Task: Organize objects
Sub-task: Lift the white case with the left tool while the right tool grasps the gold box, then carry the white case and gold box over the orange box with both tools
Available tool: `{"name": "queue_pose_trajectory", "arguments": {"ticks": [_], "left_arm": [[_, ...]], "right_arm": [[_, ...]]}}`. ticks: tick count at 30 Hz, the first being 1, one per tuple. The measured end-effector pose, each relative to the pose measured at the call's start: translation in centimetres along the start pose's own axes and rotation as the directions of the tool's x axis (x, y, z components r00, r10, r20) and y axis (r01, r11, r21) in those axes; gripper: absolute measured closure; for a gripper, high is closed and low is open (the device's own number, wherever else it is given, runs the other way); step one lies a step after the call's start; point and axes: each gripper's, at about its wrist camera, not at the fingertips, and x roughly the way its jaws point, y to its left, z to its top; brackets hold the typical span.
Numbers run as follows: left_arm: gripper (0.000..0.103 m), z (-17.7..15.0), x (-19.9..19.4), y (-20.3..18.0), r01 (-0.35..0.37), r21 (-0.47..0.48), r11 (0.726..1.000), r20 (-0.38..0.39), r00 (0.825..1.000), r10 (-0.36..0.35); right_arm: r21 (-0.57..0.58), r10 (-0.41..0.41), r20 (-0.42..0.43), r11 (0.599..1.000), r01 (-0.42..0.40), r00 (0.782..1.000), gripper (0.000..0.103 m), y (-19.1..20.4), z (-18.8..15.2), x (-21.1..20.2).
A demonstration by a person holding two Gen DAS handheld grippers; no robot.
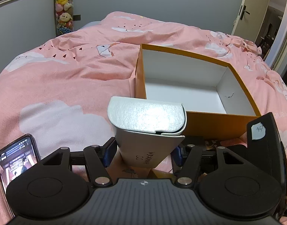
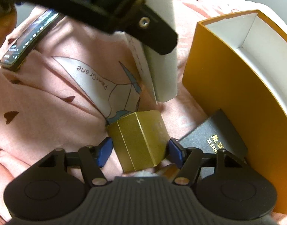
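Gold box (image 2: 141,140) sits between right tool's (image 2: 140,150) blue pads (image 2: 104,151).

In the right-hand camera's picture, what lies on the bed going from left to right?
Phone → gold box between the fingers → black book → orange box.
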Motion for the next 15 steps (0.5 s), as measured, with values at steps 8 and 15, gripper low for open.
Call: {"name": "queue_pose_trajectory", "arguments": {"ticks": [8,15], "left_arm": [[0.034,0.3,-0.7,-0.2,0.004,0.005,1.0,0.009,1.0,-0.004],[0.034,1.3,-2.3,-1.1,0.018,0.041,0.999,0.015,1.0,-0.019]], "right_arm": [[0.056,0.007,0.058,0.998,-0.011,0.998,0.048,-1.1,0.5,-2.7],[0.062,-0.018,0.134,0.998,0.01,0.991,0.049,-2.3,0.9,-6.7]]}}
